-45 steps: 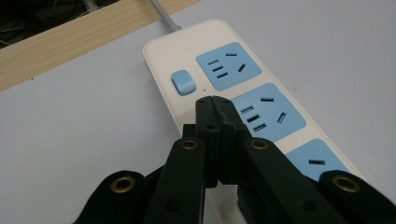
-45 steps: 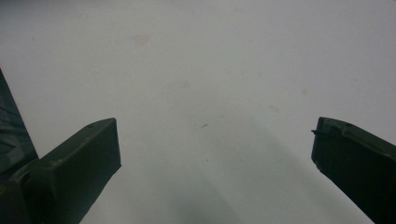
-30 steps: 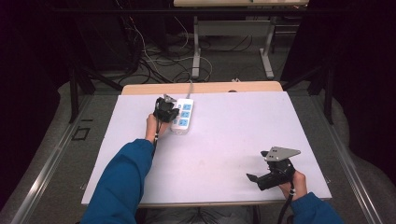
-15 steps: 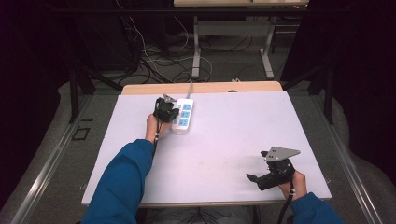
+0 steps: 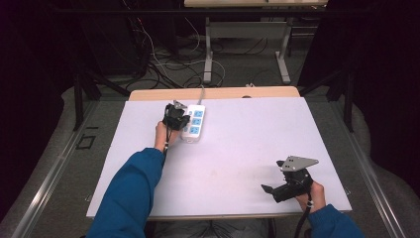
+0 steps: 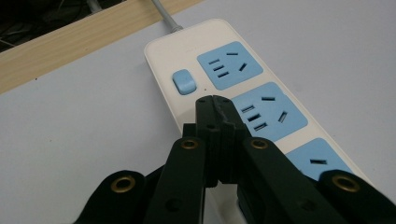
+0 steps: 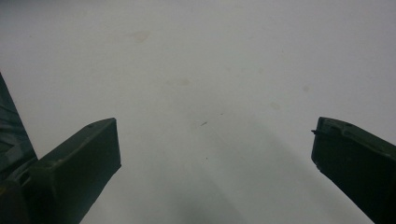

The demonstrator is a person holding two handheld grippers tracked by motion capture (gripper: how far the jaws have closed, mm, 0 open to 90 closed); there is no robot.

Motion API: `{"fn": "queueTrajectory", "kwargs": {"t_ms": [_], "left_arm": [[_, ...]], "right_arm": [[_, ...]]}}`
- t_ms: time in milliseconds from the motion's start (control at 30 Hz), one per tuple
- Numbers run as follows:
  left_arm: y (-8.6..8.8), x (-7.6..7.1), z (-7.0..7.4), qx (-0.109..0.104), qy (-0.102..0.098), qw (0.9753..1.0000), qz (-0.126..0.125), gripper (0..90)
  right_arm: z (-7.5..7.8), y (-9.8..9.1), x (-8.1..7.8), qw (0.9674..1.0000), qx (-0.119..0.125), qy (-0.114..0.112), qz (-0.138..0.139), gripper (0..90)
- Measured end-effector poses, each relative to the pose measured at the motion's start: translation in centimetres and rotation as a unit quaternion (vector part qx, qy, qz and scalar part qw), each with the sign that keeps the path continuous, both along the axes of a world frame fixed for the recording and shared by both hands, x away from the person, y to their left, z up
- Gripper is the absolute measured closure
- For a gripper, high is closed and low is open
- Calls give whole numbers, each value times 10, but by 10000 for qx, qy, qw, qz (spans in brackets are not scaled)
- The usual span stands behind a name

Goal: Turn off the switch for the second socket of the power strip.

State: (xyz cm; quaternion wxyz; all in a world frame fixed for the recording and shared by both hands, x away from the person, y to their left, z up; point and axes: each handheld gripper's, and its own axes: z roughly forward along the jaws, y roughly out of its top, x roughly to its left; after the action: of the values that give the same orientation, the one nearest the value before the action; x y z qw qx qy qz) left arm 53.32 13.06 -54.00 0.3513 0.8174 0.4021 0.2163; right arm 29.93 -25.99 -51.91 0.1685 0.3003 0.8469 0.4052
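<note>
White and blue, the power strip (image 5: pixel 192 122) is lying at the upper left of the high view, near the far edge of the pale bench (image 5: pixel 237 144), its grey cord (image 5: pixel 201 92) running off over the wooden strip behind. The left claw (image 6: pixel 213 100) is sitting clenched with nothing between its jaws, its tips hanging just beside the strip's blue switch (image 6: pixel 183 81) and the middle socket (image 6: pixel 266 110). At the lower right, the right claw (image 7: pixel 212 149) is resting released, jaws spread wide over bare bench, well apart from the strip.
</note>
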Motion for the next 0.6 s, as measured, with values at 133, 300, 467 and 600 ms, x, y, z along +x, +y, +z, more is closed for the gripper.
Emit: {"fn": "queueTrajectory", "kwargs": {"t_ms": [133, 300, 467, 600], "left_arm": [[0, 0, 0, -49, 12, 10000, 24, 900], [1, 0, 0, -41, 19, 10000, 19, 900], [1, 0, 0, -43, 18, 10000, 17, 900], [1, 0, -1, -49, 7, 10000, 17, 900]], "right_arm": [[0, 0, 0, 10000, -9, -23, 26, 7], [0, 0, 0, 10000, 3, -6, 13, 7], [0, 0, 0, 10000, 6, 3, 6, 7], [0, 0, 0, 10000, -14, -27, 24, 7]]}}
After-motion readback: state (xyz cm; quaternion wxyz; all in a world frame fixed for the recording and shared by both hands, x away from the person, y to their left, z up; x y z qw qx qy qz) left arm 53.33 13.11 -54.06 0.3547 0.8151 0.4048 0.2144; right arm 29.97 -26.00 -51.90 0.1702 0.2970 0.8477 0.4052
